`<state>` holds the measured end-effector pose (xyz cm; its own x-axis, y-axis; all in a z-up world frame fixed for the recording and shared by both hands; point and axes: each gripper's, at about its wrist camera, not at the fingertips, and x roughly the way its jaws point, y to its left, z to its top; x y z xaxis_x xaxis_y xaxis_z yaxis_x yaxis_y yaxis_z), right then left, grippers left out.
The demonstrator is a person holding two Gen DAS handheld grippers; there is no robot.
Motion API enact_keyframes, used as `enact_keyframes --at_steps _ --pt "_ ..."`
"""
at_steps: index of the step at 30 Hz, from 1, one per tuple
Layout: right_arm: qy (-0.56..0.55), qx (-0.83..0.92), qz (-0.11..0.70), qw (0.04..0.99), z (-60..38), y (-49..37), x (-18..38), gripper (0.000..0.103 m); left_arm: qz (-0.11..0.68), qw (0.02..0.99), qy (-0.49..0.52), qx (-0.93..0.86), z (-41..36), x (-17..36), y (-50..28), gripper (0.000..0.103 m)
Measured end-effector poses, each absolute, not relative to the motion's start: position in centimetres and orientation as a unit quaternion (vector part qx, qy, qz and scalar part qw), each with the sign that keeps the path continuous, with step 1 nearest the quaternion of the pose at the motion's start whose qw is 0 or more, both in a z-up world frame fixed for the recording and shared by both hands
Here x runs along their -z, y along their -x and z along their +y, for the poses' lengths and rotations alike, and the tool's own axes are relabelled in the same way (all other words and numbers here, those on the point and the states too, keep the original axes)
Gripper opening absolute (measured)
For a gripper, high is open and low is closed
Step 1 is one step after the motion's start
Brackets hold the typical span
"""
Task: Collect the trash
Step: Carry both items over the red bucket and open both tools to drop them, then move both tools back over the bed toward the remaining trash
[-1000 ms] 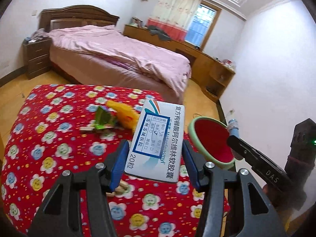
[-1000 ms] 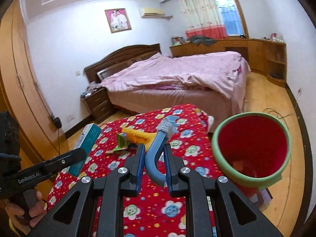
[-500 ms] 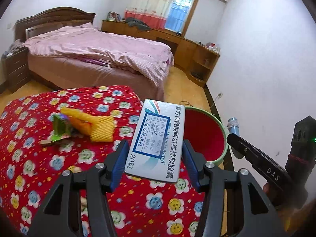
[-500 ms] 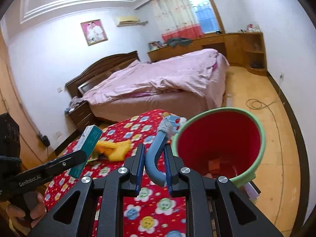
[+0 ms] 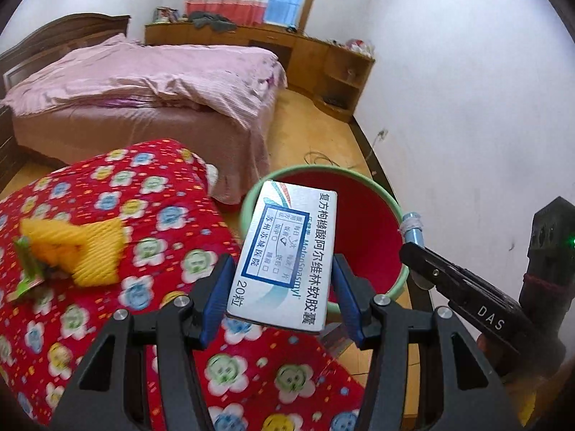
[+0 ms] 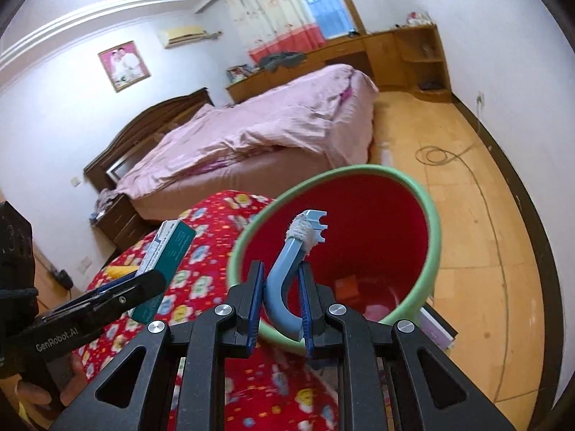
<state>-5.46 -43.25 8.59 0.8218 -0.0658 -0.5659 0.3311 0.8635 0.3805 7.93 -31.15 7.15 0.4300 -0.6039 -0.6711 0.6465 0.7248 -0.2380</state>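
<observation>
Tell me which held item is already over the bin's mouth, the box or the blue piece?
The blue piece in the right gripper: its wrapped tip shows against the bin's red inside. The box in the left gripper sits beside the rim, over the cloth.

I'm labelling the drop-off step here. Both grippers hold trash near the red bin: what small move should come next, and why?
Probably carry both a little further over the bin before releasing. The left gripper clamps the medicine box and the right gripper clamps the blue razor. Each piece appears against the bin's opening, yet the box seen from the right wrist looks beside the rim, above the red floral cloth.
</observation>
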Motion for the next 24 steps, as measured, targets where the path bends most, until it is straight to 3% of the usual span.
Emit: enact_keyframes --at_steps 12,24 --pt "-0.258 0.134 0.309 0.905 -46.3 3.8 -4.8 0.020 0.405 0.825 -0.057 0.391 -36.3 -3.3 -9.5 0.055" --pt "-0.275 0.141 0.313 0.898 -47.2 3.3 -4.0 0.023 0.408 0.824 -0.055 0.390 -36.3 -3.1 -9.7 0.055"
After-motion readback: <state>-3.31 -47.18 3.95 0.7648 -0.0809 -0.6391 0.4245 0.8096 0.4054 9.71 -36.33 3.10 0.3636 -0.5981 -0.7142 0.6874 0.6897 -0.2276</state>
